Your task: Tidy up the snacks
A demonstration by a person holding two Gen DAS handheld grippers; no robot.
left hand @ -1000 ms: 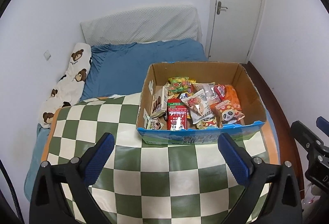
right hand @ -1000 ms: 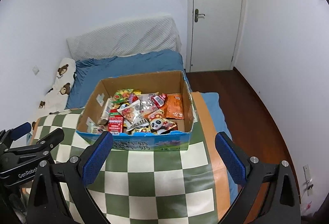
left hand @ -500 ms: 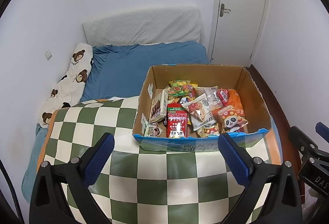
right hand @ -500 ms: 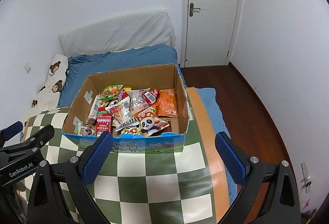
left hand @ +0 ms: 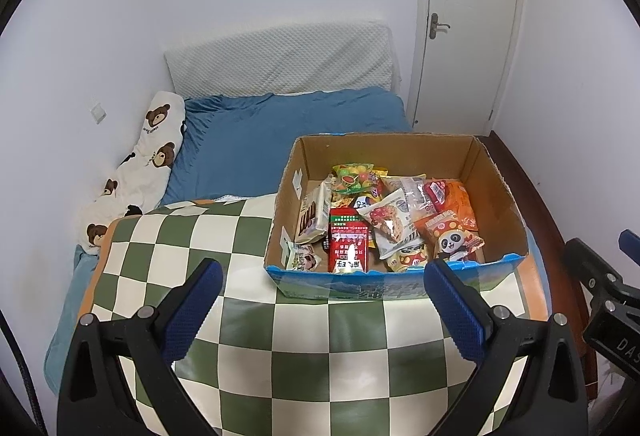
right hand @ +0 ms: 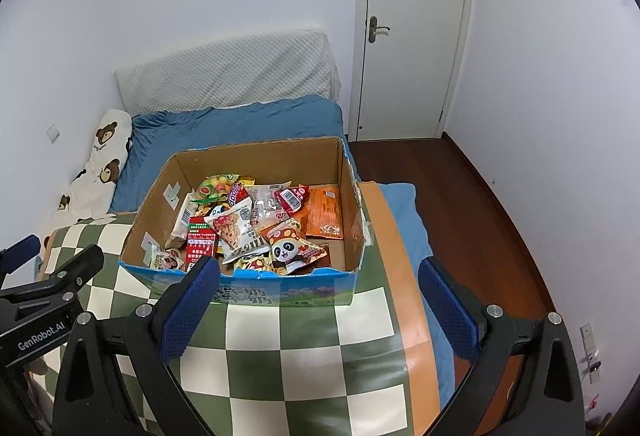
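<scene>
Snacks (left hand: 384, 220) heaped in an open cardboard box (left hand: 400, 152) on my checkered mat, both grippers empty and short of it.

Largest first: I see a blue bed (left hand: 288, 140) beneath the green-and-cream checkered mat (left hand: 280, 348), and the box stands on the mat's far right part, its long axis running left to right across my view. Inside, the packets lie jumbled and overlapping; a red carton (left hand: 347, 245) sits at the near wall left of centre, a panda packet (left hand: 452, 241) near the right. My left gripper (left hand: 320, 308) has its fingers wide apart, holding nothing, the box straight ahead and slightly right. My right gripper (right hand: 320, 304) is likewise spread and empty, the box ahead and left. I judge both about equally near; the left lines up better with the red carton.
</scene>
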